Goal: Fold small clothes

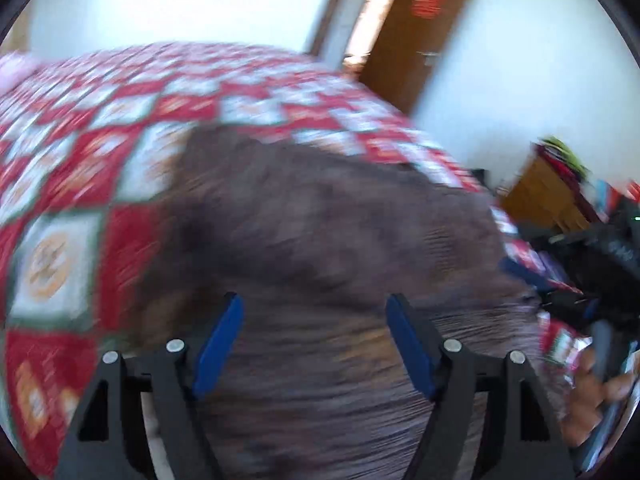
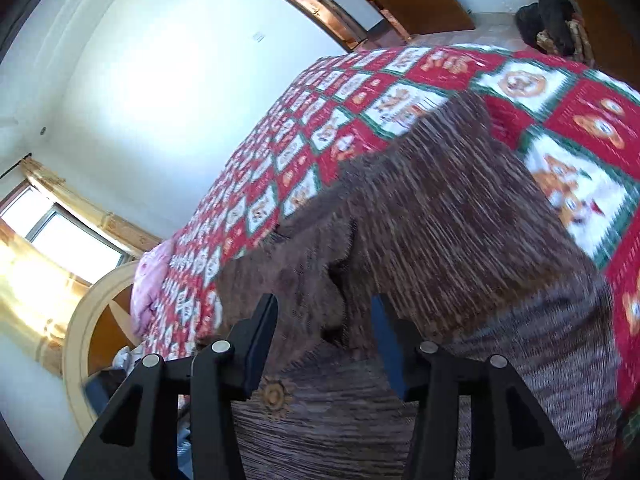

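Left tool (image 1: 314, 312) jaws apart over brown knit garment (image 1: 320, 220), red patchwork quilt (image 1: 120, 120)

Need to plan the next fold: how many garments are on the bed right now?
1. A brown knit garment lies on the patterned quilt, right in front of both grippers. More could be hidden beyond the blurred edges of the views.

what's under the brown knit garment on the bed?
The brown knit garment lies on the red, white and green patchwork quilt, which shows around it in both views. Anything else beneath it is covered and cannot be seen.
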Available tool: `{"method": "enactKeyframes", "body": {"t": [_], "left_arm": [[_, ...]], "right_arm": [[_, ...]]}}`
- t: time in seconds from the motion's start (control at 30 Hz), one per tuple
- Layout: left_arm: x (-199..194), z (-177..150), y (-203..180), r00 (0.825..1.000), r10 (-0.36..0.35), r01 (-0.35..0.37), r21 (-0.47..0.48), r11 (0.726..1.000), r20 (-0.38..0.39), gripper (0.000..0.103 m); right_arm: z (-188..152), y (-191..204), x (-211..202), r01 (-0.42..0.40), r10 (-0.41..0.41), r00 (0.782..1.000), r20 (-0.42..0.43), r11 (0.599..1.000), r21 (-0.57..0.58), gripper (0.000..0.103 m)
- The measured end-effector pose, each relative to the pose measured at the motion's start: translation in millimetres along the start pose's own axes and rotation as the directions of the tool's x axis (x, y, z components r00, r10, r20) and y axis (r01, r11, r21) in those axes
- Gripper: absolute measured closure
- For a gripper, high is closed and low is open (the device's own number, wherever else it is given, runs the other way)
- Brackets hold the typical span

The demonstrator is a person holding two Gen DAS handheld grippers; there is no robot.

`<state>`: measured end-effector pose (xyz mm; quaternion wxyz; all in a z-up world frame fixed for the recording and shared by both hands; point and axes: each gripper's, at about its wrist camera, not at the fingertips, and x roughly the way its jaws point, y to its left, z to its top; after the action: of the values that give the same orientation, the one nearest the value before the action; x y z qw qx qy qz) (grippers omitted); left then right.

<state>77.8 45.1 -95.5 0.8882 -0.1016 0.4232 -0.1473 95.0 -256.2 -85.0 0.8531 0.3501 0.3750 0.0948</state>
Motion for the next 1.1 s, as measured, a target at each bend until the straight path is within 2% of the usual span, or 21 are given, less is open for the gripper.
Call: {"method": "enactKeyframes", "body": {"t": [0.03,0.07,0.1,0.17,0.2,0.27,0.33,0.43,0.5,0.53,0.6,0.73,0.87,0.93,1.0,1.03,1.07,1.1], "left_arm": [[-0.8,-2.3,9.3,1.0,0.013,-0.013,-0.021,1.0,-0.003,0.032],[-5.6,-4.2,18.3,1.0,-0.004,0.005,-0.038,0.999,0.011,0.041],[-8.9,-4.6,21.3,1.0,0.0,0.001,-0.041,0.999,0.018,0.042],[-16.8,-4.0,24.6,0.995,0.082,-0.08,-0.042,0.996,0.049,0.044],[-20.0,-3.2,26.3,0.993,0.102,-0.099,-0.054,0.994,0.065,0.044],[-22.5,-1.2,31.5,0.992,0.098,-0.089,-0.117,0.989,0.077,0.044],[-22.5,-1.2,34.9,0.992,0.094,-0.081,-0.147,0.986,0.085,0.044],[-11.9,-4.0,36.7,0.986,0.133,-0.118,-0.139,0.983,0.1,0.044],[-13.9,-11.7,32.8,0.98,0.165,-0.151,-0.122,0.981,0.113,0.044],[-16.4,-11.8,32.8,0.978,0.172,-0.158,-0.12,0.98,0.119,0.044],[-16.7,-12.3,38.2,0.98,0.156,-0.137,-0.145,0.98,0.123,0.044],[-16.3,-11.6,42.3,0.983,0.129,-0.107,-0.165,0.981,0.132,0.044],[-15.2,-12.5,39.4,0.982,0.136,-0.115,-0.153,0.981,0.134,0.044],[-14.7,-12.0,40.0,0.983,0.127,-0.107,-0.152,0.983,0.132,0.043],[-16.9,-10.5,38.6,0.985,0.115,-0.097,-0.141,0.985,0.126,0.042],[-20.7,-9.4,37.8,0.987,0.094,-0.078,-0.128,0.989,0.127,0.042],[-26.0,-8.5,37.8,0.989,0.073,-0.057,-0.121,0.991,0.127,0.042],[-34.5,-6.5,40.2,0.99,0.047,-0.03,-0.124,0.992,0.13,0.039]], "right_arm": [[7.3,2.7,7.2,0.018,-0.018,1.0,-0.007,1.0,-0.009,0.052],[13.1,5.7,14.6,0.037,-0.038,0.999,-0.012,0.999,-0.024,0.052],[19.6,9.6,26.4,0.06,-0.061,0.998,-0.03,0.997,-0.05,0.052],[26.3,15.9,49.8,0.102,-0.109,0.992,-0.058,0.99,-0.099,0.052],[27.4,20.2,64.3,0.127,-0.138,0.988,-0.071,0.982,-0.137,0.052],[24.2,27.1,87.4,0.169,-0.19,0.978,-0.086,0.964,-0.206,0.052],[18.8,42.2,98.6,0.224,-0.246,0.968,-0.038,0.927,-0.3,0.053],[13.3,62.5,115.1,0.263,-0.302,0.953,-0.021,0.86,-0.437,0.099],[13.5,70.7,114.2,0.296,-0.325,0.945,0.024,0.825,-0.481,0.099],[16.7,75.8,108.6,0.322,-0.33,0.941,0.075,0.801,-0.505,0.099],[24.9,78.8,96.2,0.353,-0.326,0.934,0.144,0.786,-0.508,0.099],[32.3,68.7,96.0,0.369,-0.341,0.928,0.151,0.785,-0.497,0.099],[27.4,46.3,114.8,0.422,-0.424,0.898,0.116,0.757,-0.499,0.099],[27.8,45.5,115.1,0.428,-0.425,0.896,0.125,0.755,-0.498,0.099],[30.2,49.1,109.8,0.465,-0.456,0.878,0.146,0.739,-0.487,0.095],[32.3,50.3,100.6,0.481,-0.46,0.872,0.165,0.747,-0.459,0.095],[33.4,52.2,92.3,0.467,-0.437,0.883,0.174,0.766,-0.441,0.095],[34.7,55.7,83.0,0.431,-0.395,0.902,0.175,0.793,-0.431,0.095]]}}
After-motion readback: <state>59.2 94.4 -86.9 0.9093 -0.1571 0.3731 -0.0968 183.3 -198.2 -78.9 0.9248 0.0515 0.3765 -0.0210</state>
